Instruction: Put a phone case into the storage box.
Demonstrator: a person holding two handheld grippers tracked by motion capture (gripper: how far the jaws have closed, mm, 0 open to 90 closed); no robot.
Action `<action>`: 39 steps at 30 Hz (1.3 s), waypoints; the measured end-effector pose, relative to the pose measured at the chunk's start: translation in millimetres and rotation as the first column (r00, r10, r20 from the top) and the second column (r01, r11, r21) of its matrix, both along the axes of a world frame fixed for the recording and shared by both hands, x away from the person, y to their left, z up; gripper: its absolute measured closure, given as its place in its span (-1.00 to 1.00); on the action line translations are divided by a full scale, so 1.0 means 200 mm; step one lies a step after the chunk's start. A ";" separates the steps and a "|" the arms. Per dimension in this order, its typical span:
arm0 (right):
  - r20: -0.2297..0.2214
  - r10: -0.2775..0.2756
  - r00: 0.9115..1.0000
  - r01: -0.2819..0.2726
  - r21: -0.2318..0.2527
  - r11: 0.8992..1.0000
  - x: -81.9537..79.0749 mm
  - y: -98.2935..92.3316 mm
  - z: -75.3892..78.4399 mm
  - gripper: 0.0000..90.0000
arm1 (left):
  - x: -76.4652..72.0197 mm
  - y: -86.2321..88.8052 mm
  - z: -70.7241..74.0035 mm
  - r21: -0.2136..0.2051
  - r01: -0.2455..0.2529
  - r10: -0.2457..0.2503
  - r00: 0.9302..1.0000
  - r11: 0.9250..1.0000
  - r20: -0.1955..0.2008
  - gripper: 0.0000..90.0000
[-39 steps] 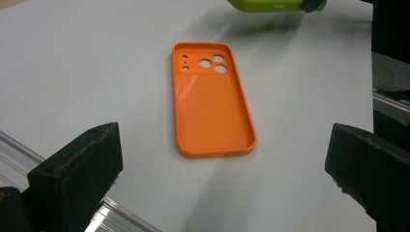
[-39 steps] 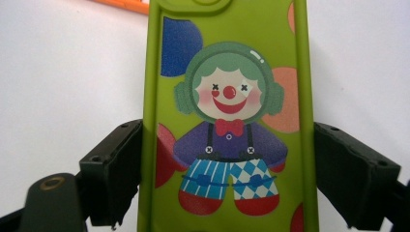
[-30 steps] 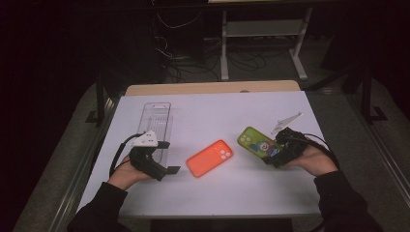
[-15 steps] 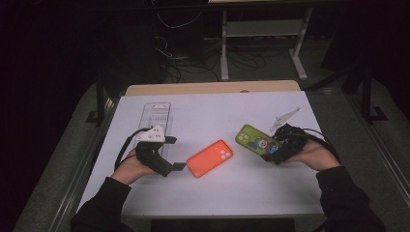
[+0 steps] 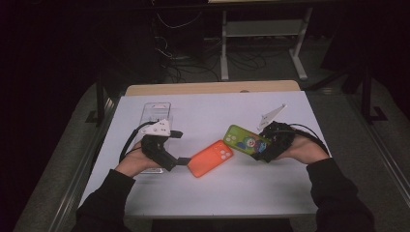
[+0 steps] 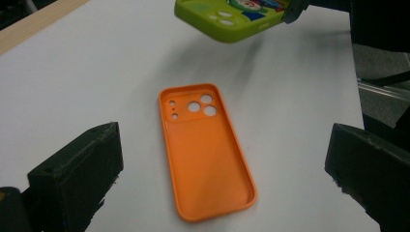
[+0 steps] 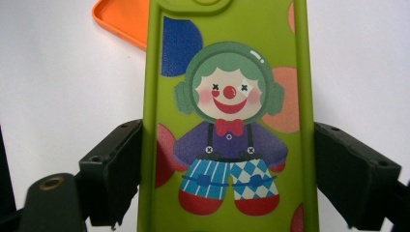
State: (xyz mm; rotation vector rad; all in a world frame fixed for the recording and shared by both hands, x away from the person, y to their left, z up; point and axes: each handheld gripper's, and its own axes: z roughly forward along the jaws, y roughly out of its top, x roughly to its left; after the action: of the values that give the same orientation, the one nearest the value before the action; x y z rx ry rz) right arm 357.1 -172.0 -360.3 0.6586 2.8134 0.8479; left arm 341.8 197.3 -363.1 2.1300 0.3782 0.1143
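- The left hand-held gripper (image 5: 186, 160) has closed in on the orange case (image 6: 205, 150), jaws spread and empty.
- The right hand-held gripper (image 7: 227, 179) has carried the green case (image 7: 227, 111), pinched by its sides, nearer; pairing looks imminent.

A white table (image 5: 270, 193) is carrying an orange phone case (image 5: 210, 158), lying hollow side up just ahead of the left gripper (image 5: 186, 160), and a clear case (image 5: 155, 112) lying beyond it.

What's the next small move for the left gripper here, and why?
Probably ease the left gripper forward and close on the orange case. Its jaws stand open on either side of the case, which lies hollow side up on the white table, while the right gripper holds the green clown case.
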 end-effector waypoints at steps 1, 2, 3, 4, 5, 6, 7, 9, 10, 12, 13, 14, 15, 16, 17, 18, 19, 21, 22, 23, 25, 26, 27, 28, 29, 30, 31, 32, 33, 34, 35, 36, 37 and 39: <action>0.008 0.009 1.000 -0.009 -0.006 1.000 0.00 0.01 0.00 -0.66 | 0.00 -0.01 0.00 0.002 0.003 -0.003 1.000 1.000 0.000 -1.00; 0.003 0.011 1.000 -0.011 -0.007 1.000 0.00 0.02 0.00 -0.66 | 0.01 -0.02 0.01 0.003 0.009 -0.009 1.000 1.000 0.002 -1.00; 0.009 0.022 1.000 -0.022 -0.008 1.000 0.01 0.02 0.01 -0.66 | 0.01 -0.03 0.01 0.004 0.020 -0.020 1.000 1.000 0.005 -1.00; 0.006 0.027 1.000 -0.027 -0.005 1.000 0.01 0.03 0.01 -0.66 | 0.01 -0.04 0.02 0.011 0.027 -0.027 1.000 1.000 0.006 -1.00; 0.011 0.034 0.999 -0.034 -0.002 0.999 0.01 0.04 0.01 -0.66 | 0.02 -0.05 0.02 0.013 0.037 -0.037 0.999 0.999 0.007 -1.00; 0.015 0.041 0.999 -0.041 0.000 0.999 0.01 0.05 0.01 -0.66 | 0.02 -0.06 0.03 0.018 0.041 -0.041 0.999 0.999 0.003 -1.00; 0.015 0.044 0.999 -0.044 -0.003 0.999 0.02 0.06 0.01 -0.66 | 0.03 -0.07 0.03 0.018 0.047 -0.047 0.999 0.999 0.009 -1.00; 0.015 0.052 0.999 -0.052 -0.013 0.999 0.03 0.07 0.01 -0.66 | 0.04 -0.08 0.03 0.017 0.050 -0.050 0.999 0.999 0.006 -1.00; 0.013 0.060 0.998 -0.059 -0.017 0.998 0.03 0.08 0.01 -0.66 | 0.04 -0.09 0.04 0.016 0.052 -0.052 0.999 0.999 0.006 -1.00; 0.009 0.071 0.997 -0.071 -0.017 0.997 0.03 0.09 0.00 -0.66 | 0.05 -0.10 0.05 0.015 0.058 -0.058 0.998 0.998 0.003 -1.00; 0.009 0.080 0.997 -0.080 -0.021 0.997 0.03 0.10 0.00 -0.66 | 0.05 -0.11 0.05 0.016 0.063 -0.063 0.998 0.998 0.009 -1.00; 0.007 0.084 0.996 -0.084 -0.021 0.996 0.03 0.11 0.00 -0.66 | 0.06 -0.12 0.05 0.019 0.068 -0.068 0.998 0.998 0.011 -1.00; 0.007 0.093 0.996 -0.093 -0.024 0.995 0.04 0.12 0.00 -0.66 | 0.06 -0.13 0.06 0.019 0.073 -0.073 0.997 0.997 0.012 -1.00; 0.005 0.100 0.995 -0.100 -0.023 0.995 0.04 0.13 0.01 -0.66 | 0.06 -0.14 0.06 0.023 0.076 -0.076 0.997 0.997 0.013 -1.00; 0.004 0.104 0.995 -0.104 -0.023 0.994 0.04 0.14 0.01 -0.66 | 0.07 -0.15 0.07 0.022 0.080 -0.081 0.997 0.997 0.016 -1.00; 0.000 0.114 0.994 -0.114 -0.023 0.993 0.05 0.15 0.02 -0.66 | 0.07 -0.16 0.07 0.018 0.085 -0.085 0.996 0.996 0.016 -1.00; 0.002 0.123 0.992 -0.123 -0.023 0.992 0.05 0.17 0.02 -0.66 | 0.07 -0.17 0.08 0.015 0.090 -0.091 0.996 0.996 0.015 -1.00; -0.001 0.136 0.991 -0.136 -0.027 0.990 0.05 0.19 0.03 -0.66 | 0.08 -0.20 0.09 0.017 0.109 -0.109 0.994 0.994 0.020 -1.00; 0.001 0.142 0.990 -0.142 -0.033 0.989 0.05 0.20 0.03 -0.66 | 0.09 -0.21 0.09 0.018 0.115 -0.115 0.993 0.993 0.017 -1.00; 0.002 0.150 0.989 -0.150 -0.036 0.988 0.06 0.21 0.04 -0.66 | 0.09 -0.23 0.09 0.020 0.121 -0.121 0.992 0.992 0.022 -1.00; 0.002 0.166 0.986 -0.166 -0.039 0.985 0.06 0.23 0.04 -0.66 | 0.10 -0.26 0.10 0.021 0.139 -0.140 0.990 0.990 0.025 -1.00; -0.003 0.172 0.985 -0.172 -0.039 0.984 0.06 0.24 0.04 -0.66 | 0.10 -0.26 0.10 0.021 0.146 -0.146 0.989 0.989 0.020 -1.00; -0.003 0.179 0.984 -0.178 -0.041 0.983 0.06 0.25 0.04 -0.66 | 0.10 -0.27 0.11 0.028 0.156 -0.156 0.988 0.987 0.020 -1.00; -0.006 0.184 0.983 -0.184 -0.047 0.982 0.06 0.25 0.04 -0.66 | 0.10 -0.29 0.11 0.033 0.165 -0.166 0.986 0.986 0.020 -1.00; -0.007 0.192 0.981 -0.192 -0.052 0.980 0.06 0.26 0.03 -0.66 | 0.11 -0.29 0.11 0.040 0.173 -0.174 0.984 0.984 0.022 -1.00; -0.012 0.196 0.981 -0.196 -0.056 0.979 0.06 0.27 0.03 -0.66 | 0.11 -0.30 0.11 0.039 0.179 -0.180 0.983 0.983 0.022 -1.00; -0.013 0.208 0.978 -0.208 -0.056 0.976 0.06 0.28 0.03 -0.66 | 0.11 -0.31 0.11 0.042 0.182 -0.183 0.983 0.982 0.016 -1.00; -0.018 0.214 0.977 -0.214 -0.056 0.975 0.06 0.29 0.02 -0.66 | 0.11 -0.32 0.11 0.056 0.192 -0.193 0.981 0.980 0.021 -1.00; -0.020 0.223 0.975 -0.223 -0.057 0.973 0.06 0.30 0.02 -0.66 | 0.11 -0.33 0.10 0.056 0.199 -0.201 0.979 0.978 0.023 -1.00; -0.019 0.235 0.972 -0.236 -0.056 0.970 0.05 0.30 0.02 -0.66 | 0.10 -0.33 0.10 0.070 0.208 -0.209 0.978 0.976 0.018 -1.00; -0.022 0.247 0.969 -0.248 -0.058 0.967 0.05 0.31 0.01 -0.66 | 0.10 -0.35 0.09 0.068 0.215 -0.216 0.976 0.974 0.015 -1.00; -0.029 0.257 0.966 -0.258 -0.060 0.964 0.04 0.32 0.01 -0.66 | 0.09 -0.36 0.08 0.083 0.223 -0.225 0.974 0.971 0.009 -1.00; -0.031 0.267 0.963 -0.269 -0.062 0.961 0.03 0.33 0.00 -0.66 | 0.08 -0.36 0.07 0.101 0.232 -0.234 0.972 0.968 0.017 -1.00; -0.035 0.288 0.957 -0.290 -0.064 0.955 0.02 0.35 0.00 -0.66 | 0.07 -0.38 0.05 0.126 0.246 -0.249 0.969 0.961 0.005 -1.00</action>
State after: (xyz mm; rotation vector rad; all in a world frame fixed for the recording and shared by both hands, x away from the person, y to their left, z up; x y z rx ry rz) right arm 360.6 -101.7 -361.1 0.2502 2.9925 0.7844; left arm 356.4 121.7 -352.4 2.2792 0.0910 0.0162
